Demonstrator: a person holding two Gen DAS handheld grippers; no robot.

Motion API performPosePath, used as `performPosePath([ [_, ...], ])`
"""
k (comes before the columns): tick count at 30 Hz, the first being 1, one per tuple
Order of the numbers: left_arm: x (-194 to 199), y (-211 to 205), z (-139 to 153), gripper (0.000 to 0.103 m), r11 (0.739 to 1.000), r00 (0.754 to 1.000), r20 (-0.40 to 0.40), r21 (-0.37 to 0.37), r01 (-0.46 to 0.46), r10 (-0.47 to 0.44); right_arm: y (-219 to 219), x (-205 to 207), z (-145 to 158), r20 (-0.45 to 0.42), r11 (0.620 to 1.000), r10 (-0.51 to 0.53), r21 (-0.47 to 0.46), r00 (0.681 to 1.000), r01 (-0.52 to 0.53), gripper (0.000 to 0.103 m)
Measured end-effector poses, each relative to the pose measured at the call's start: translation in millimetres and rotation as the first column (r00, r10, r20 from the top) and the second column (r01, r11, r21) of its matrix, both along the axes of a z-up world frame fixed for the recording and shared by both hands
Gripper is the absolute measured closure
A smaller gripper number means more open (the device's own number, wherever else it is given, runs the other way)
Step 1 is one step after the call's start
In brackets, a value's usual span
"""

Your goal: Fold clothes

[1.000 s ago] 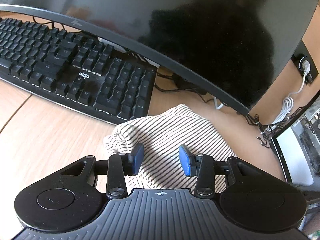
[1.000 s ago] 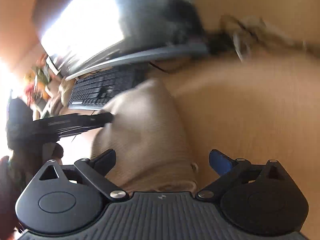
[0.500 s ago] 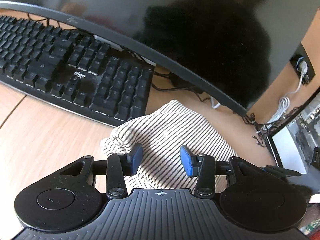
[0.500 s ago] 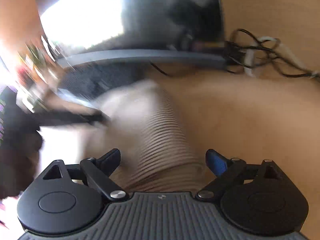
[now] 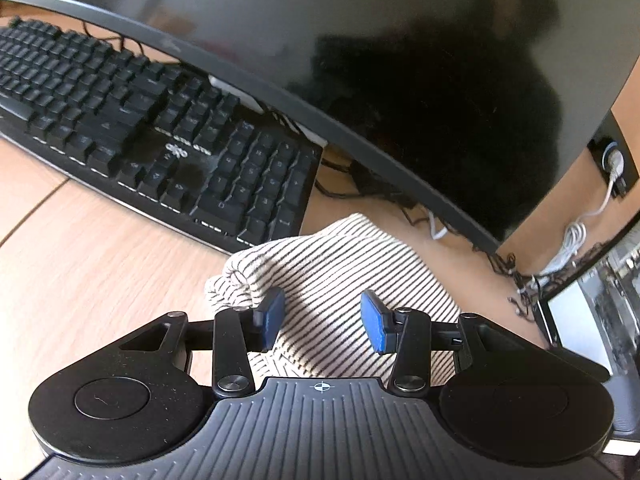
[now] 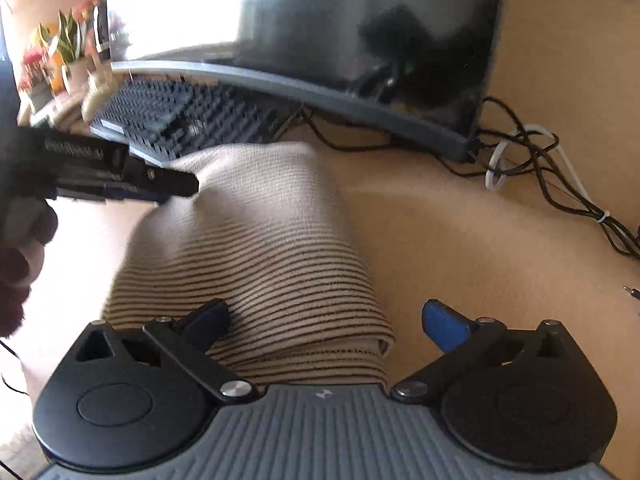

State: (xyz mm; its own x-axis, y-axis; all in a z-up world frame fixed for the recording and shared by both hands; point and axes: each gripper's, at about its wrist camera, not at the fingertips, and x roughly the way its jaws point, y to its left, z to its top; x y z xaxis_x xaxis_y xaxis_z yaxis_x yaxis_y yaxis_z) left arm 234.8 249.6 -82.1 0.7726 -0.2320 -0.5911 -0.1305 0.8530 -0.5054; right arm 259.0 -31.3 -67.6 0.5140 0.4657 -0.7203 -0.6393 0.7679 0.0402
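The cream knitted garment with thin black stripes [image 6: 256,264] is lying on the light wooden desk [image 6: 460,240] as a compact, layered bundle, with its far end just beside the right end of the black mechanical keyboard [image 5: 152,140] and in front of the curved dark monitor [image 5: 360,60]. In the right wrist view its long axis is running from 6 o'clock, under the tool, up to about 11 o'clock, and a folded edge is showing at the near end.

The right gripper [image 6: 326,320] is standing spread wide. Its left finger is resting over the near end of the cloth, and its right blue pad [image 6: 444,324] is hanging beside the cloth over bare wood, so it is pinching nothing.

The left gripper [image 5: 322,316] is also spread, with its 2 blue pads above the striped cloth, which is lying from 6 to 12 o'clock in its view. It is not pinching either. In the right view this tool is entering from 9 o'clock and reaching the far left part of the bundle.

I judge that both tools are equally near, 1 at each end. The bundle is looking already folded, but whether 1 more fold is coming I cannot tell.
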Motion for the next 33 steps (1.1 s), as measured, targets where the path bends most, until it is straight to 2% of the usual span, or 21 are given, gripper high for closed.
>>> performPosePath([
  [4,-29,-18,17,0.035,0.993,0.994,0.016,0.046,-0.107,0.107,-26,-1,15,-0.032,0.994,0.031,0.103,0.999,-0.028,0.0],
  [5,-38,-24,19,0.033,0.991,0.992,0.012,0.044,-0.128,0.128,-31,0,16,-0.045,0.992,0.039,0.122,0.998,-0.034,0.0],
  [8,-62,-43,21,0.027,0.987,0.988,-0.018,-0.02,-0.157,0.157,-41,7,9,-0.124,0.981,0.073,0.189,0.99,-0.048,0.0],
  [11,-78,-68,13,0.017,0.985,0.99,-0.066,-0.108,-0.133,0.126,-53,17,-6,-0.219,0.97,0.094,0.238,0.971,-0.04,0.0],
  [12,-81,-75,10,0.017,0.983,0.99,-0.081,-0.134,-0.123,0.113,-55,21,-13,-0.247,0.968,0.095,0.25,0.964,-0.032,0.0],
  [16,-78,-84,10,0.02,0.982,0.992,-0.079,-0.153,-0.111,0.1,-60,42,-40,-0.376,0.948,0.076,0.314,0.924,0.049,0.0],
  [19,-75,-91,11,0.027,0.981,0.993,-0.077,-0.167,-0.103,0.091,-57,51,-39,-0.422,0.921,0.121,0.386,0.898,0.057,0.0],
  [22,-73,-98,12,0.027,0.98,0.994,-0.075,-0.176,-0.095,0.083,-51,53,-20,-0.383,0.887,0.19,0.461,0.904,0.009,0.0],
  [25,-76,-100,22,0.027,0.989,0.99,-0.078,-0.087,-0.122,0.116,-46,56,-7,-0.336,0.895,0.198,0.445,0.921,-0.03,0.0],
  [27,-82,-102,22,0.027,0.984,0.982,-0.091,-0.043,-0.171,0.166,-45,53,-7,-0.323,0.909,0.189,0.415,0.928,-0.041,0.0],
  [30,-95,-111,23,0.021,0.968,0.962,-0.1,0.032,-0.25,0.252,-47,43,-6,-0.276,0.93,0.172,0.363,0.946,-0.063,0.0],
  [33,-108,-128,34,0.011,0.945,0.946,-0.075,0.121,-0.305,0.315,-58,29,2,-0.201,0.945,0.167,0.31,0.965,-0.099,0.0],
])
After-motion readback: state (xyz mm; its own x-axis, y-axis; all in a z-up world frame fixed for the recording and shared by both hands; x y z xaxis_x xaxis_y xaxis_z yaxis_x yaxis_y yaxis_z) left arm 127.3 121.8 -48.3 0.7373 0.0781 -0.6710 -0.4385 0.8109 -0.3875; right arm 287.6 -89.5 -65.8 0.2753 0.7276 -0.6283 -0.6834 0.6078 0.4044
